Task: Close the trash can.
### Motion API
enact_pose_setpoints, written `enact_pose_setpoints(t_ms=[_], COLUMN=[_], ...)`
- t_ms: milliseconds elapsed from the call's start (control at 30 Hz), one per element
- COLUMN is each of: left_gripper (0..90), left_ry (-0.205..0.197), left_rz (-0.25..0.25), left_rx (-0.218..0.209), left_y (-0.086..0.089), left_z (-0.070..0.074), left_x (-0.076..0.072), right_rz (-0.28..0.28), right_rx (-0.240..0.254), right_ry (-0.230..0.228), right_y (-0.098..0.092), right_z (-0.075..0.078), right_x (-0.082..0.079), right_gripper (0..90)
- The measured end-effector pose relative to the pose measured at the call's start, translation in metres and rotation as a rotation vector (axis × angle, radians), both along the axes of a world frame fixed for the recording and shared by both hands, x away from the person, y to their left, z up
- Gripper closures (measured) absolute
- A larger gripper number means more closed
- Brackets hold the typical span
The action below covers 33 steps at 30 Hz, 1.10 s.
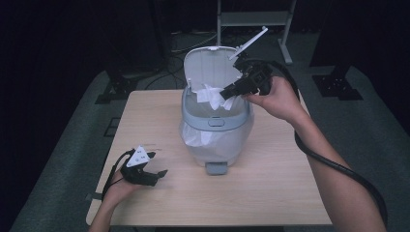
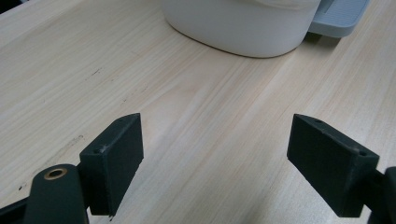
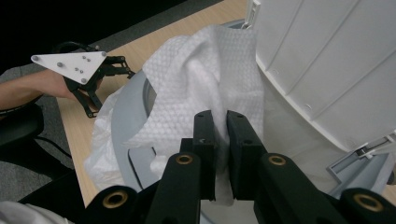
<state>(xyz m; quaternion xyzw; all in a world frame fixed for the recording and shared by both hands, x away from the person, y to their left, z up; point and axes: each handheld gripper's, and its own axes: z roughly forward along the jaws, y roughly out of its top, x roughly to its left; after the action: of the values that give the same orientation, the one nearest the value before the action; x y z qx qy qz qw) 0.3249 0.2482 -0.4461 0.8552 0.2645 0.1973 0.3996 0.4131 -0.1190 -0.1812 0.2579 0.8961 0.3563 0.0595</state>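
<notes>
Pale wood-grain table [image 1: 270,193] fills the lower half of the high view, ringed by grey floor and dark background. Nearest, at lower left, the left gripper [image 1: 157,174] rests on the tabletop with its jaws spread wide and nothing between them. Farther up, at centre, stands the pale grey pedal bin [image 1: 217,130] with a white liner and its lid tipped open. At upper right the right gripper [image 1: 227,92] pinches the crumpled white paper towel [image 3: 205,79] between nearly closed jaws, just over the bin's mouth. I judge the carrying nearly done; release into the bin remains.
</notes>
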Motion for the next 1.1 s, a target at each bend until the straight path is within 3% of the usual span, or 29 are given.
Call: enact_pose_setpoints(t_ms=[800,1100], left_gripper=[17.4,17.4], left_ry=[0.005,0.008], left_rz=[-0.006,-0.014], left_rx=[0.000,0.004], left_y=[0.000,-0.001], left_z=[-0.001,-0.001], left_x=[0.000,0.000], right_rz=[0.005,-0.011], right_rx=[-0.030,-0.016], right_ry=[0.035,0.032], right_y=[0.015,0.015], right_z=[-0.023,-0.029], right_x=[0.019,0.024], right_gripper=[81.3,70.4])
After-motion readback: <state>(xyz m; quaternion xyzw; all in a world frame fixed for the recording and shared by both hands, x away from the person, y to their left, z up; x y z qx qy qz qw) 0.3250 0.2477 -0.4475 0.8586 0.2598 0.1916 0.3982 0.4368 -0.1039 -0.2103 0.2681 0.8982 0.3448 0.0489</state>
